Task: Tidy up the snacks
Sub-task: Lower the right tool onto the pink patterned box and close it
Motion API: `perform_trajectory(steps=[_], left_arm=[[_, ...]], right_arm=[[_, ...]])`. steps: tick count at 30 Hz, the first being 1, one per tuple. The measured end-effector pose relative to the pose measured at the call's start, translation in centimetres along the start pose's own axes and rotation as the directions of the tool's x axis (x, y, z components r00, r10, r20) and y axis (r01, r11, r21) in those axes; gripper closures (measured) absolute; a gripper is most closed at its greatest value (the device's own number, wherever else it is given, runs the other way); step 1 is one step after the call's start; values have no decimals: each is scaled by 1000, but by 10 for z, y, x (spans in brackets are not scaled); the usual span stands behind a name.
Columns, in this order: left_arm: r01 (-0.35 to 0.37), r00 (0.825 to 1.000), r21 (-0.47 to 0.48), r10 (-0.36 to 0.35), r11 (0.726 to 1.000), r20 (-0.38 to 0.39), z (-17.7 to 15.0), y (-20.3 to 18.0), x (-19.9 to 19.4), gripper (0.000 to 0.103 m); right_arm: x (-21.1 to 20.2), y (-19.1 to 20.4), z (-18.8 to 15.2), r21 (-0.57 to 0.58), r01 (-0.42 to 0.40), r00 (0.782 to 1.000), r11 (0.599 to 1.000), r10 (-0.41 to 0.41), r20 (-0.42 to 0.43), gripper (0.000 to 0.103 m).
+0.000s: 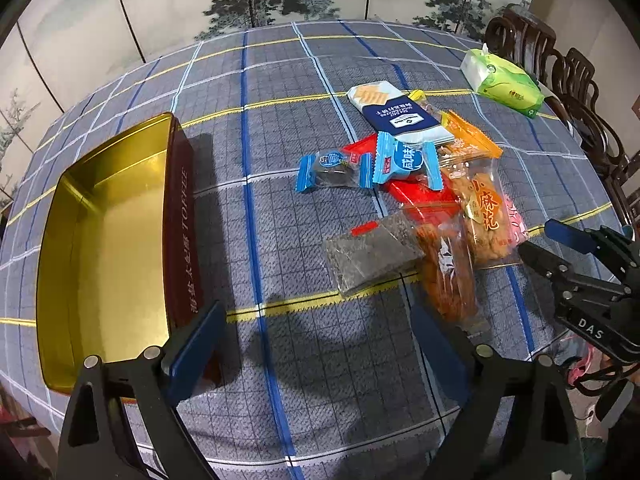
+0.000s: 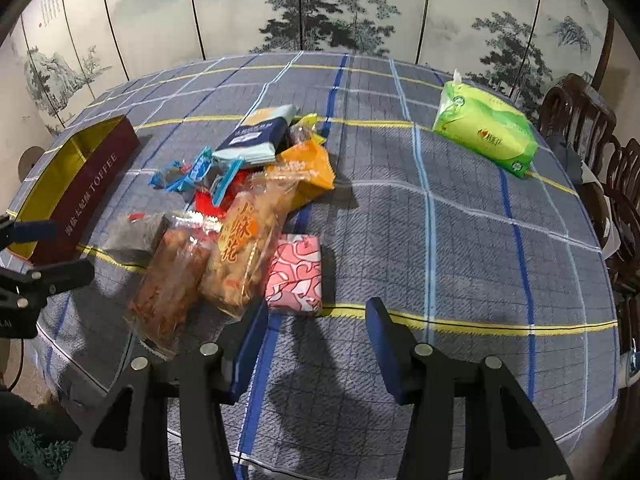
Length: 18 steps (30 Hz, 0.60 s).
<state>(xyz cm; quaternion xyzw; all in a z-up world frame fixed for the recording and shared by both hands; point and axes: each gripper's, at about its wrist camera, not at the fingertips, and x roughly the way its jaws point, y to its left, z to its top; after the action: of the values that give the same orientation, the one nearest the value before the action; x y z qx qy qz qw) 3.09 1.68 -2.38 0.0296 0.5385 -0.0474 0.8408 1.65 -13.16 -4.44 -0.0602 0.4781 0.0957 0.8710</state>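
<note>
a heap of plastic-wrapped snack packets [image 1: 424, 184] lies on a round table under a grey-blue checked cloth [image 1: 304, 360]. left of the heap stands an open dark-red rectangular toffee tin with a gold inside [image 1: 120, 248], nothing in it. the left gripper [image 1: 320, 344] hangs released over bare cloth. the right gripper [image 2: 316, 344], jaws apart and grasping nothing, hovers just beside a pink patterned packet [image 2: 294, 274].

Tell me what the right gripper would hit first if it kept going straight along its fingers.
Probably the pink patterned packet: it lies just ahead of the right gripper, slightly toward its left finger. The jaws hold nothing. Depth is hard to judge; it might meet bare tablecloth first.
</note>
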Motion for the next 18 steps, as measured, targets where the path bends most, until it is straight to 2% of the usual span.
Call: perform_trajectory(steps=[13,18], left_arm=[[-2,1000,39,2,999,-1,5,1,6,12],[2,1000,33,-2,999,-4,7,3,6,12]], right_arm=[[16,1,11,37,-24,1000,999,24,-9,51],[22,4,20,48,-5,1000,999,5,-12,51]])
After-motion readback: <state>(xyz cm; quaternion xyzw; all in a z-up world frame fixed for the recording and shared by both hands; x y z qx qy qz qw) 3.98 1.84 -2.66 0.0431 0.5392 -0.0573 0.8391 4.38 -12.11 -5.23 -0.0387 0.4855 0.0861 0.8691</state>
